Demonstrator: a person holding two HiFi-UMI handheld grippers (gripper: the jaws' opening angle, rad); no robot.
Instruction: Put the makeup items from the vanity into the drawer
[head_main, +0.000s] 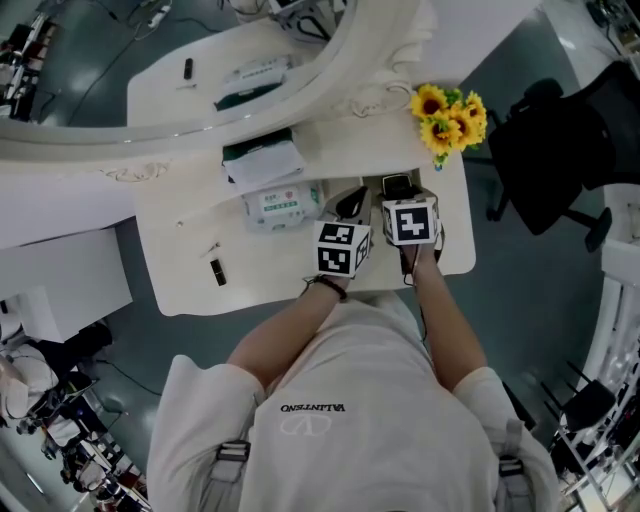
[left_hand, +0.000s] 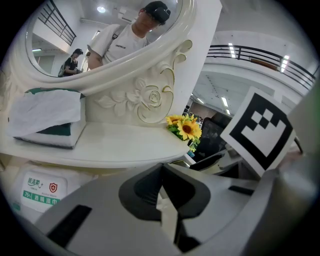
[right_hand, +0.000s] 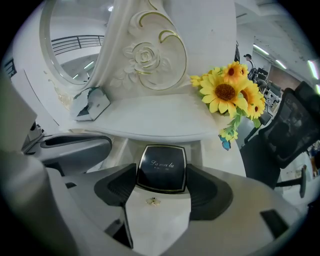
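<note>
1. The right tongs (right_hand: 161, 187) pinch a black square compact case with a gold rim (right_hand: 161, 167) by its two sides, at the lower centre of the right gripper view.
2. The left tongs (left_hand: 161, 175) are pressed together with nothing between them, just left of the right pair in the head view.
3. A small black tube (head_main: 217, 271) lies at the left of the white vanity tabletop (head_main: 180, 270).
4. Yellow sunflowers (head_main: 448, 115) stand at the upper right.

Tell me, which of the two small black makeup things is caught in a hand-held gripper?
The square, gold-trimmed black compact, clamped in the right hand-held gripper. The slim black tube lies alone on the vanity top, far to the left.
</note>
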